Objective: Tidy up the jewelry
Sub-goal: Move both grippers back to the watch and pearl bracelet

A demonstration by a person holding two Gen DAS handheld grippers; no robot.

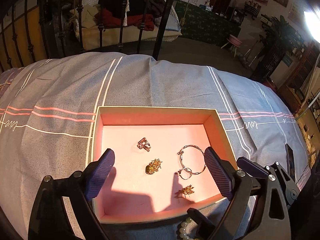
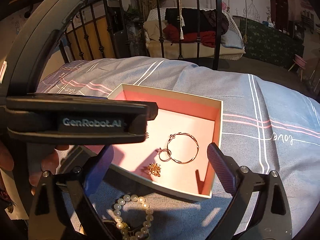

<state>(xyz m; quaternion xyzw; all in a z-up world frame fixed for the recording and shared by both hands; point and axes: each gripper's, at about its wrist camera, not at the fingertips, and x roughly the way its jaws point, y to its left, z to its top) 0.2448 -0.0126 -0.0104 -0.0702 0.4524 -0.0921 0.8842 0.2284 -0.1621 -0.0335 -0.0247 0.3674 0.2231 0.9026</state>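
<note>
Left gripper (image 1: 160, 174) hovers over shallow cream cardboard box with pink lining (image 1: 158, 109) on grey striped bedspread (image 1: 60, 92), jaws spread, empty. Right gripper (image 2: 160, 172) likewise wide open. Pale-green beaded bracelet (image 2: 132, 214) lies on bedspread just outside box's near wall. Best play: right gripper drops low, pinches one bead strand, lifts over wall clear of thin gold hoops (image 2: 183, 149).
</note>
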